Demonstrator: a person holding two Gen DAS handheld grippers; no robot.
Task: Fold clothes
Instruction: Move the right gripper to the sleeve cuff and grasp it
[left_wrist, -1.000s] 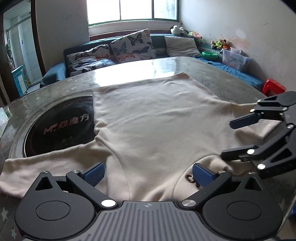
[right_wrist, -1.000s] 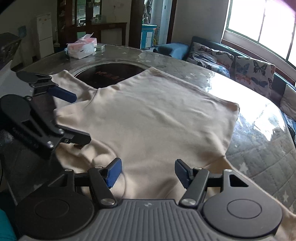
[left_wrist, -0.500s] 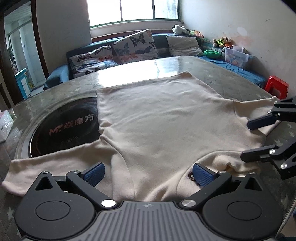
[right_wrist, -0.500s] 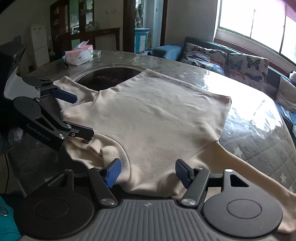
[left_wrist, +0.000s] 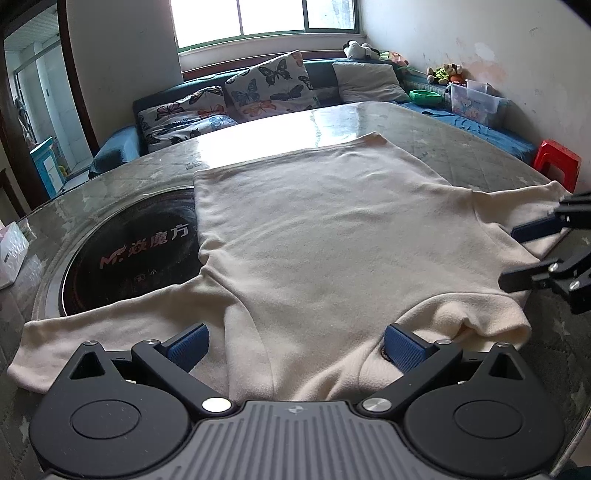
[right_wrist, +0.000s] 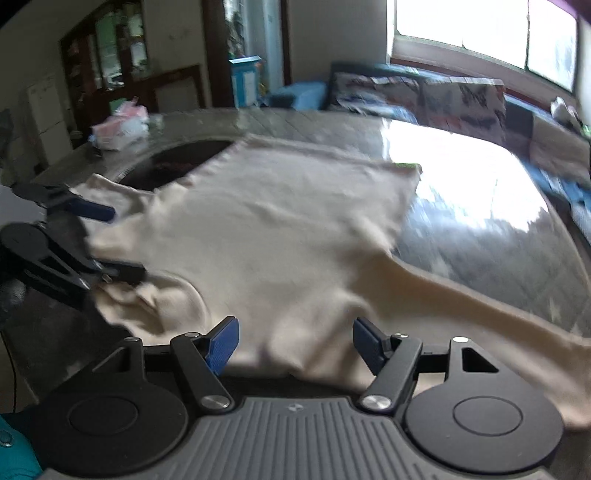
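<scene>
Jaws of the left gripper (left_wrist: 295, 345) and right gripper (right_wrist: 293, 338) both stand spread, pinching nothing, at the near edge of the cream sweater (left_wrist: 325, 236). The sweater lies flat on the round desk (left_wrist: 461, 147), one sleeve (left_wrist: 103, 328) stretched sideways beside the dark inset disc (left_wrist: 133, 258).

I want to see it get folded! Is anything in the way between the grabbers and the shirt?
Nothing visible. The cream shirt lies spread on the table, and the left gripper and right gripper are open right at its near edge.
</scene>
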